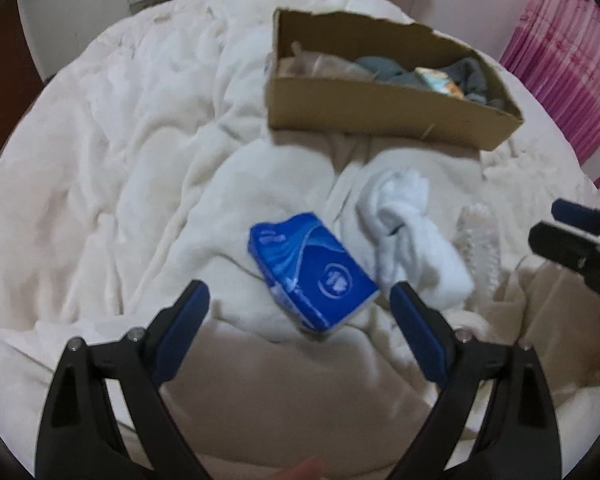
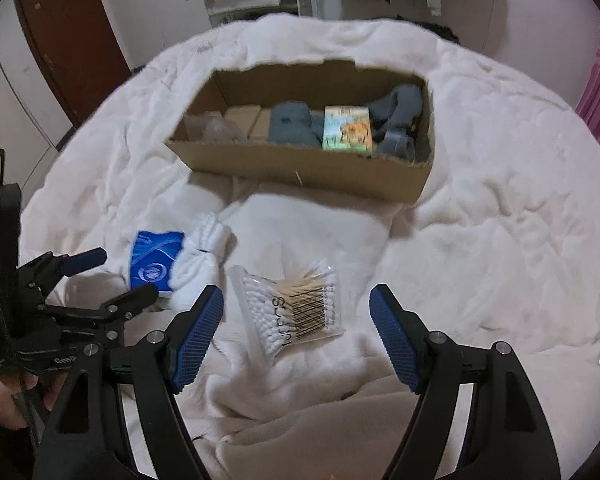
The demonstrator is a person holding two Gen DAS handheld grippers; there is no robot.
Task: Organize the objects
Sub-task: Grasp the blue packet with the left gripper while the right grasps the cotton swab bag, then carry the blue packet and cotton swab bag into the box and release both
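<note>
Blue tissue pack [image 1: 314, 270] lies between the wide-open left gripper [image 1: 300, 300] fingers; right gripper [image 2: 296, 312], also spread, straddles the cotton-swab bag [image 2: 296, 308]. Cardboard box [image 2: 300, 168] sits far.

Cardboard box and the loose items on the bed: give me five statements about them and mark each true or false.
1. The blue tissue pack lies inside the cardboard box. False: it lies on the white blanket, outside the box.
2. The left gripper is open, holding nothing. True.
3. The white sock lies right beside the tissue pack. True.
4. The right gripper is shut on the bag of cotton swabs. False: it is open, with the bag lying on the blanket in front of it.
5. Grey socks are already in the box. True.
</note>
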